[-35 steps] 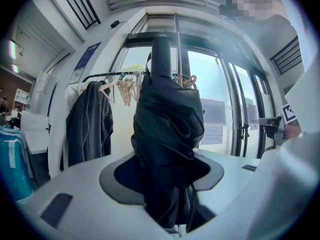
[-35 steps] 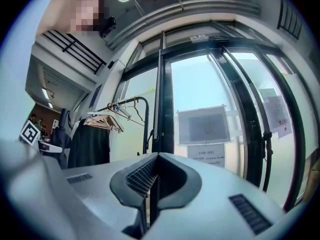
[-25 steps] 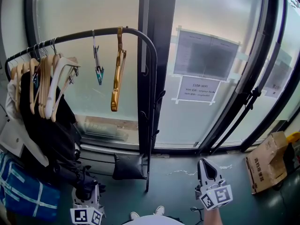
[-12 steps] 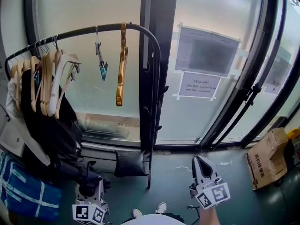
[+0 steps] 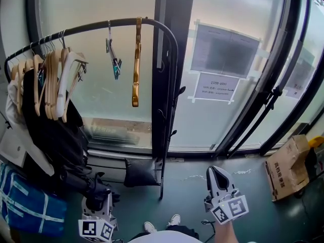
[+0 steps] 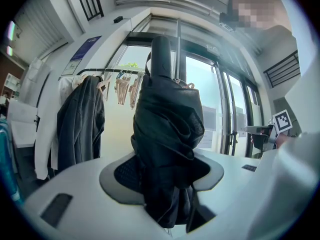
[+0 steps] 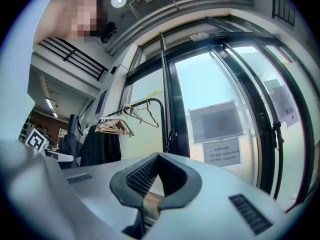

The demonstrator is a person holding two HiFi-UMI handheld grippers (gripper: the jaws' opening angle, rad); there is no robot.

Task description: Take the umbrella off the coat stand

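Head view: left gripper [image 5: 96, 209] clamps the one black umbrella [image 5: 95, 192]; right gripper [image 5: 217, 170] is closed, empty.

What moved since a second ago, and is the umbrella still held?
The right gripper slid a little left in the head view, toward the coat stand, shut and empty. The left gripper stayed shut on the folded black umbrella. The hangers and coats hang as before.
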